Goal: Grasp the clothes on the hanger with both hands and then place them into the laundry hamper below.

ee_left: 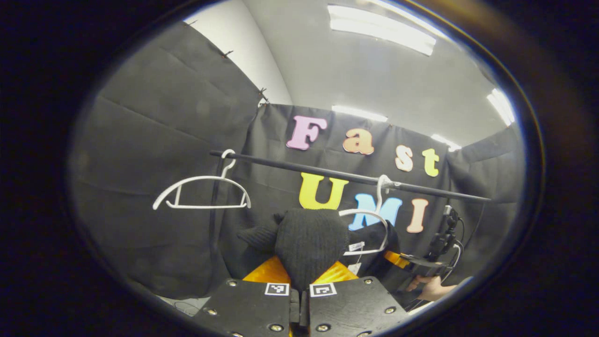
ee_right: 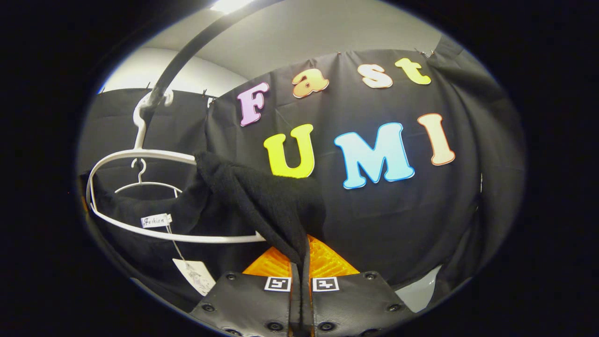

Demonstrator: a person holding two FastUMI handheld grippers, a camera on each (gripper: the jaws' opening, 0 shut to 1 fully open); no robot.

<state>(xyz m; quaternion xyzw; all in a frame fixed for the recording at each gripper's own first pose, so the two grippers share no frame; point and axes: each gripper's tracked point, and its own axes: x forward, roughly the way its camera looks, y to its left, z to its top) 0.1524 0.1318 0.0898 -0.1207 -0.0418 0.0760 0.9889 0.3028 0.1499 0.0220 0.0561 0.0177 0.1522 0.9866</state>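
left gripper [ee_left: 299, 286]: fingers pinch black knit garment [ee_left: 311, 245] below rail [ee_left: 346, 177] | right gripper [ee_right: 302, 276]: pinches garment's other shoulder, on white hanger [ee_right: 140, 154] under rail | left gripper view adds bare spare hanger [ee_left: 201, 192], a hand [ee_left: 433, 288] | right gripper view adds neck tags [ee_right: 157, 220]

We hold the left claw [ee_left: 299, 281] raised and pointing forward, its two fingers drawn close together with only a thin slit between the black plates, pinching a fold of the black knit garment [ee_left: 309, 243]. The right claw [ee_right: 300, 276] is held the same way, its fingers pressed together on the garment's other edge. In the left gripper view, our right claw sits farther off to the right, with our hand [ee_left: 433, 286] wrapped around its handle from below.
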